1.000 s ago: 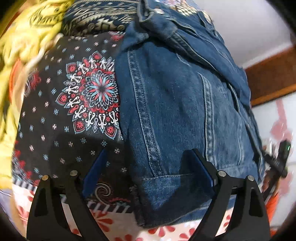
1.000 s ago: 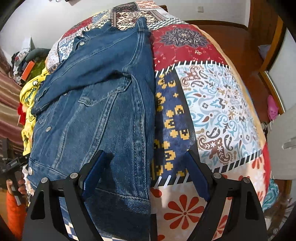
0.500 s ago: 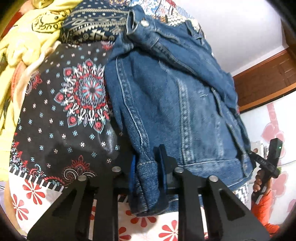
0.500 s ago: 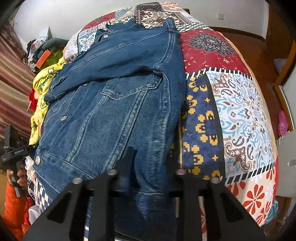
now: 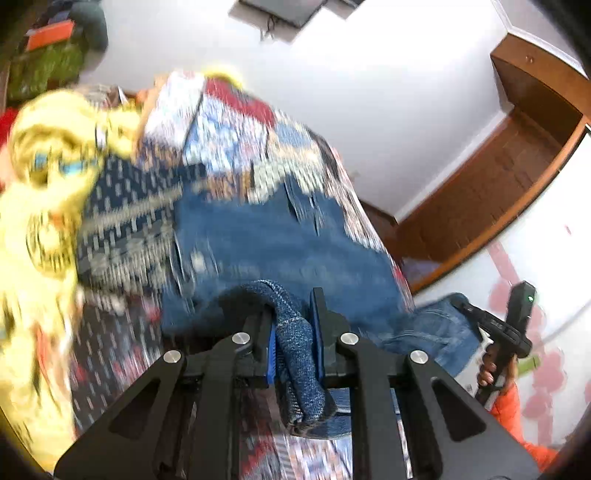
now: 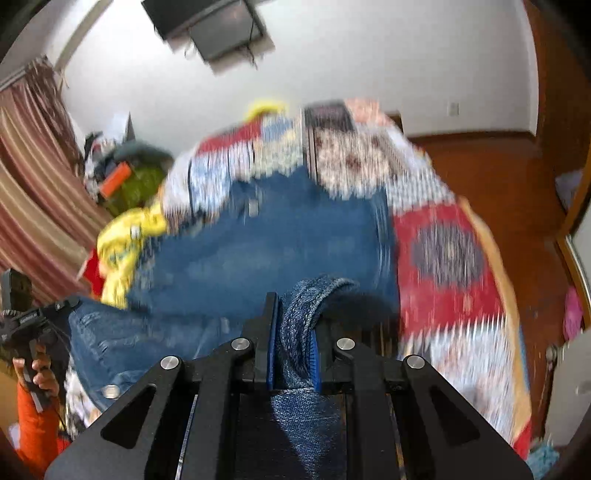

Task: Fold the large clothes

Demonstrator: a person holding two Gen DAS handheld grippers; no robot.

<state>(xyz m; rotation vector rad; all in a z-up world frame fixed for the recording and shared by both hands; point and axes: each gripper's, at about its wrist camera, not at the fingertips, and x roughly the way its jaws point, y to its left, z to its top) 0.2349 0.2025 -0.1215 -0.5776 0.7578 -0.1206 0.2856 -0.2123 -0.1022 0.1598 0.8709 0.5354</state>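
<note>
A blue denim jacket point(image 5: 277, 251) lies on the patchwork bedspread point(image 5: 236, 122). In the left wrist view my left gripper point(image 5: 293, 306) has a fold of the jacket's hem between its blue pads, and its jaws are still closing on it. Lifted denim hangs from there to the right, towards the other gripper point(image 5: 513, 332) held in a hand. In the right wrist view my right gripper point(image 6: 295, 306) is shut on the hem's other corner. The jacket point(image 6: 258, 251) stretches away over the bedspread point(image 6: 443, 258). Both views are blurred by motion.
A yellow garment point(image 5: 44, 166) lies bunched at the left of the bed, also visible as yellow cloth point(image 6: 122, 240). A striped curtain point(image 6: 29, 184) hangs at left. A wall screen point(image 6: 214, 26) is mounted above. Wooden floor point(image 6: 498, 177) runs along the bed's right side.
Both grippers went from wide open over the hem to shut on it, then rose and tilted up, lifting the hem off the bed.
</note>
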